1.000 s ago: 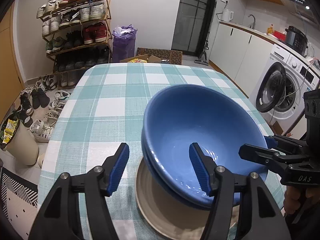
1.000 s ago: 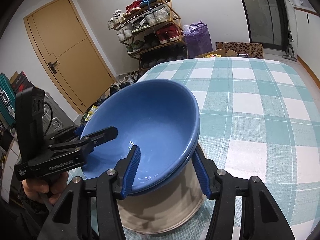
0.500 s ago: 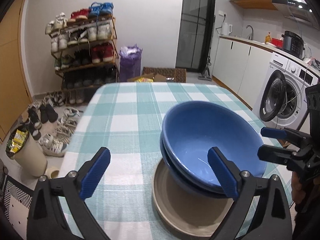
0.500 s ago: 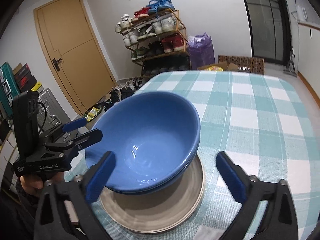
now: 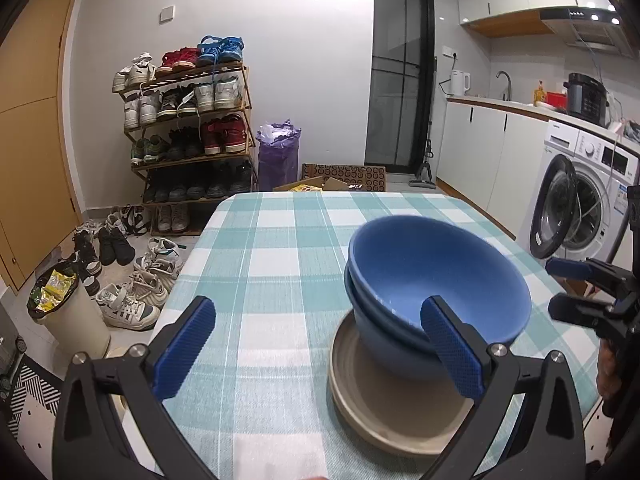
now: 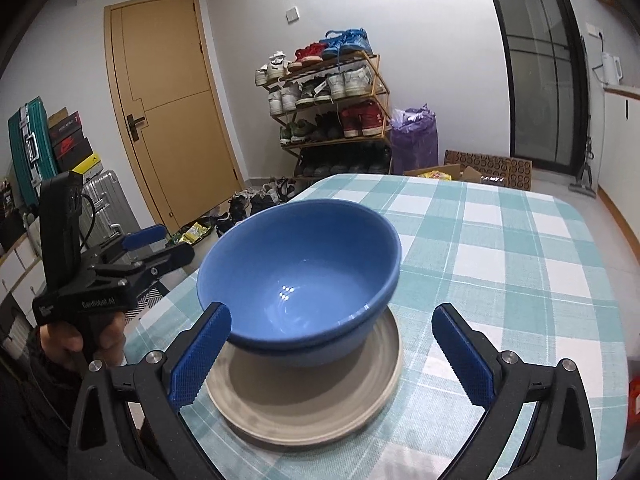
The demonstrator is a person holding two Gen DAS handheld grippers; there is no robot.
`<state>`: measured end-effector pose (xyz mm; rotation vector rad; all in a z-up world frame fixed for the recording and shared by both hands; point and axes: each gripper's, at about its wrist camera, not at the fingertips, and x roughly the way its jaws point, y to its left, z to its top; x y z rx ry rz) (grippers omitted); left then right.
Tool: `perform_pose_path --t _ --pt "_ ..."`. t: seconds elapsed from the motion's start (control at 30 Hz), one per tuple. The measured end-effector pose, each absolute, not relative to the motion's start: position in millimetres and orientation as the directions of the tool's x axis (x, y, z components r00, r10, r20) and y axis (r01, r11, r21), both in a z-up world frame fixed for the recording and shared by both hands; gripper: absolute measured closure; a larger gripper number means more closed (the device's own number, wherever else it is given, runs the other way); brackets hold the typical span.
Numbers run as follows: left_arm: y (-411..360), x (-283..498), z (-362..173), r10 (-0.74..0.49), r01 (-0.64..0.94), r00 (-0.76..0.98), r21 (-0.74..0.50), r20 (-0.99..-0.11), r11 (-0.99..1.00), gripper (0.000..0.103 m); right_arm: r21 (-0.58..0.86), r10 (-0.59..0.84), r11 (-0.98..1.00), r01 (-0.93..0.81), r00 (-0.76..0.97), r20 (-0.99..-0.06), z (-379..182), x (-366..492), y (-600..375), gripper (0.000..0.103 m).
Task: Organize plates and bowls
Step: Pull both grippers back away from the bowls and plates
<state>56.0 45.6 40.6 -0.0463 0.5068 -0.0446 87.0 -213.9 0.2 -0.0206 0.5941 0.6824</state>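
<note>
Now that both grippers have let go, the bowls (image 6: 298,280) sit stacked on the plate (image 6: 312,408).
Left gripper (image 5: 316,348) opening wide, right gripper (image 6: 332,360) wide and pulled back; stack rests near the desk (image 6: 500,248) edge, apparently finished.

Two nested bowls (image 6: 300,276) sit on a plate (image 6: 320,404) on the table (image 6: 500,248).

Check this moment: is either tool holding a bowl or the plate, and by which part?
Nothing is held. The left tool is opening, the right tool is open, both clear of the stacked blue bowls on the beige plate.
</note>
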Motion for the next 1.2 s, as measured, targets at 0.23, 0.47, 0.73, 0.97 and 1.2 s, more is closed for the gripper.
perform_pose_path --t 0.23,0.47,0.73,0.97,1.2 --pt "47.4 34.6 33.7 -0.039 0.025 0.901 -0.036 -0.432 0.999 0.0 0.219 0.617 0.773 -0.596 0.625 -0.478 -12.3 71.3 -231.3 0.001" --pt "48.3 19.1 27.0 -0.043 0.027 0.921 -0.048 -0.387 0.999 0.0 0.154 0.607 0.779 -0.608 0.67 -0.427 -25.6 43.6 -231.8 0.001" --pt "40.3 9.6 11.5 -0.041 0.038 0.931 -0.014 -0.364 0.999 0.0 0.126 0.612 0.776 -0.617 0.691 -0.386 -41.9 15.7 -234.0 0.001" --pt "32.0 0.9 2.1 -0.052 0.054 0.94 -0.004 -0.336 0.999 0.0 0.145 0.621 0.771 -0.62 0.683 -0.384 -52.4 3.5 -239.9 0.001" --pt "30.8 0.3 -6.7 -0.063 0.058 0.94 -0.023 -0.337 0.998 0.0 0.172 0.65 0.751 -0.638 0.667 -0.364 -57.7 -0.7 -248.2 0.001"
